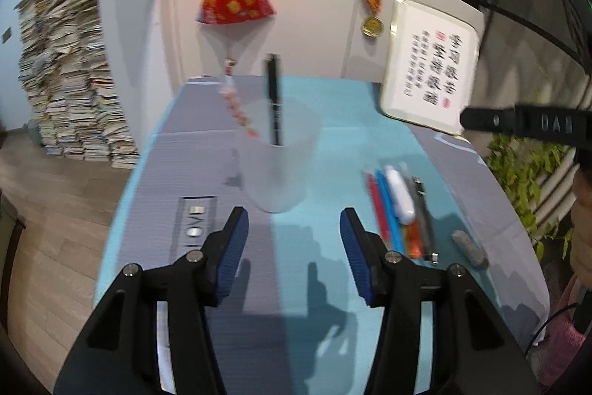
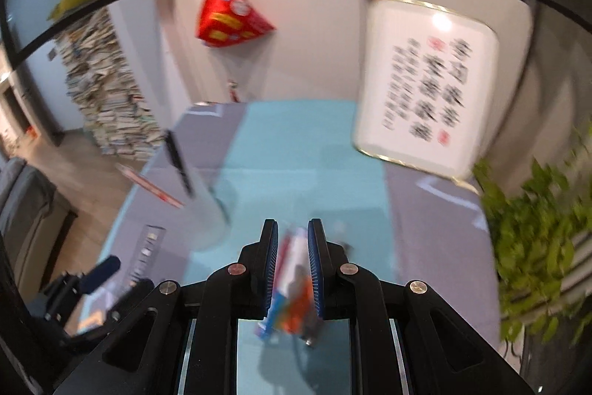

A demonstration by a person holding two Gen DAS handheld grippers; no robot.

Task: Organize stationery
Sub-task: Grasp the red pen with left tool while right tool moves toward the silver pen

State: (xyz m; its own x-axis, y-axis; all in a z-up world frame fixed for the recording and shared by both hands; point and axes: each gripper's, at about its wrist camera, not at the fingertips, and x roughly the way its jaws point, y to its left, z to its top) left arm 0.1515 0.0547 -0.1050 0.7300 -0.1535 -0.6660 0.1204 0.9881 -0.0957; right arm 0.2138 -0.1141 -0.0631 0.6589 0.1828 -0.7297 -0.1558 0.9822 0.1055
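A tall stack of books (image 1: 70, 69) was seen far left on the floor. On the blue-grey mat (image 1: 296, 247), a flat ruler (image 1: 194, 228) lay at left, just beside a frosted cup (image 1: 277, 158). A black pen (image 1: 273, 99) and a red-patterned pencil (image 1: 236, 106) were stood in the cup. The left gripper (image 1: 294, 228) was held over the mat short of the cup, jaws partly apart, nothing between them. To the right, a row of pens (image 1: 399, 206) (red, blue, white, orange, black) was laid on the mat, with a grey eraser (image 1: 469, 247) apart from it, further right. A framed calligraphy board (image 1: 429, 73) was propped at the back right. In the right wrist view, the right gripper (image 2: 293, 236) was seen nearly closed, with the blurred pens below; whether anything was pinched could not be told.
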